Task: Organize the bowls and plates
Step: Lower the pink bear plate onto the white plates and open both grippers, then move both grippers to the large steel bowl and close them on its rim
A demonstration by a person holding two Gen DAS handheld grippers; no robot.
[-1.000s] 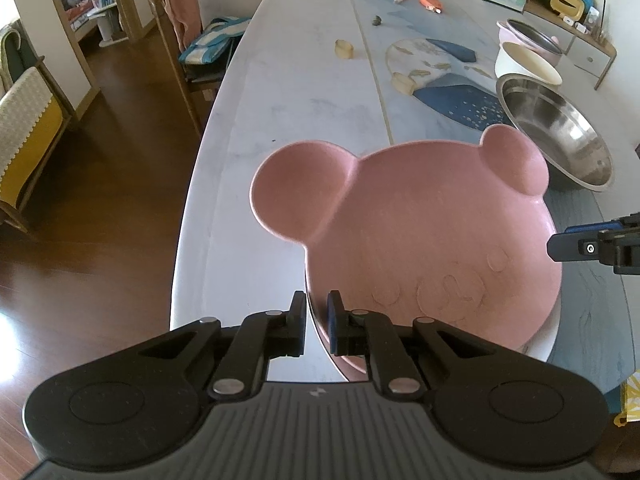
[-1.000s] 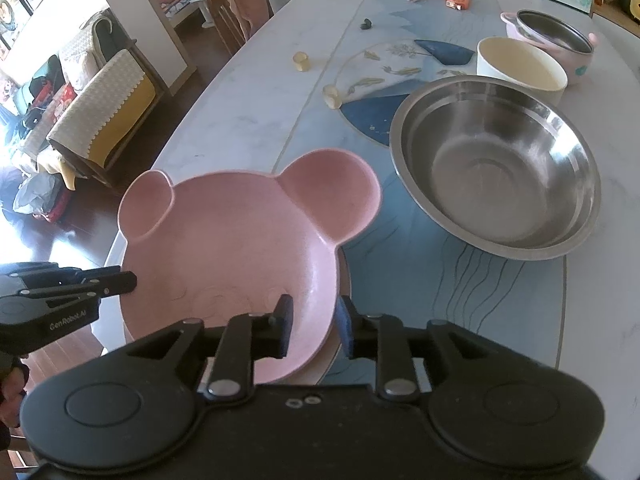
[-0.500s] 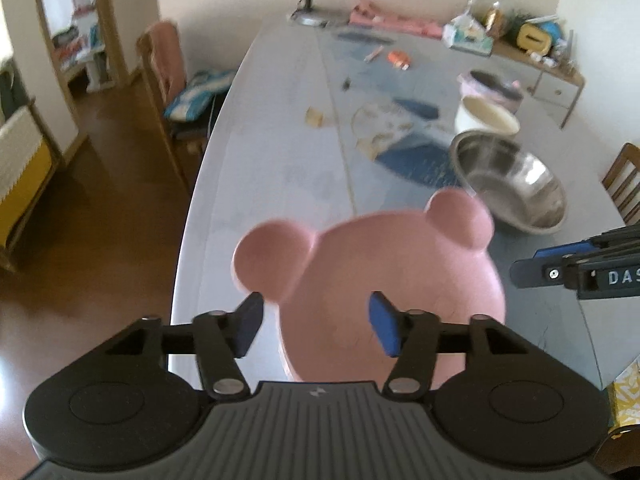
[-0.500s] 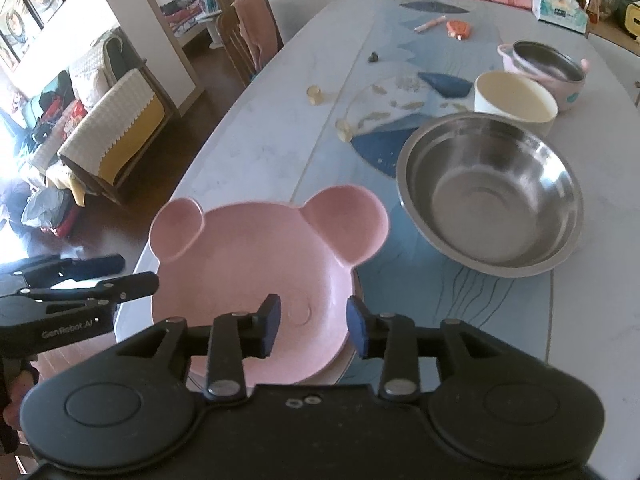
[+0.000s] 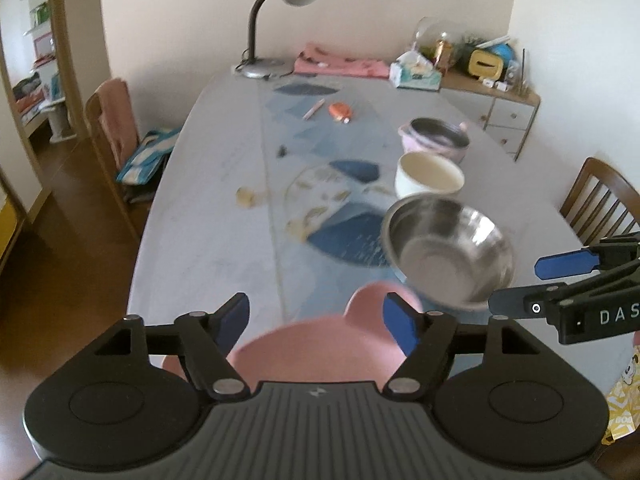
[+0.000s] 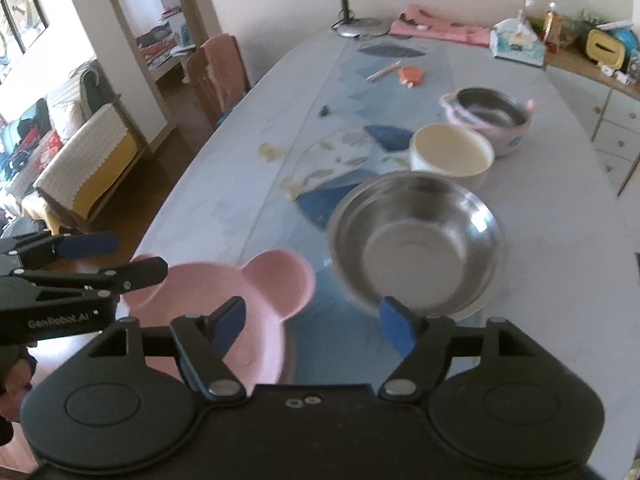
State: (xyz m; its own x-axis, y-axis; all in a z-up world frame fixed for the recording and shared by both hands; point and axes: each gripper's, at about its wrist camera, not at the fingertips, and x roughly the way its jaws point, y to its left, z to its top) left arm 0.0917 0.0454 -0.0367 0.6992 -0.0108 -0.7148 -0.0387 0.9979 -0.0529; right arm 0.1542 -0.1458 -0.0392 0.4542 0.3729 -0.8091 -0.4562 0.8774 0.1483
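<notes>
A pink bear-shaped plate [image 5: 320,344] lies on the near end of the table; it also shows in the right wrist view [image 6: 248,300]. My left gripper [image 5: 316,320] is open and empty, raised above it. My right gripper [image 6: 312,322] is open and empty, above the plate's right side. A steel bowl [image 6: 416,240] sits just right of the plate, also in the left wrist view [image 5: 448,248]. Behind it stand a cream bowl [image 6: 452,154] and a pink pot with steel liner [image 6: 488,118].
The long table [image 5: 208,216] holds a desk lamp [image 5: 276,20], tissue box [image 5: 416,74], pink cloth [image 5: 340,65], pen, orange item and small scraps. Chairs stand at the left [image 5: 116,136] and right [image 5: 600,204]. A cabinet [image 5: 504,116] is at the back right.
Both grippers let go of the pink plate, opened wide, and pulled up and back. The plate now lies on the table.
</notes>
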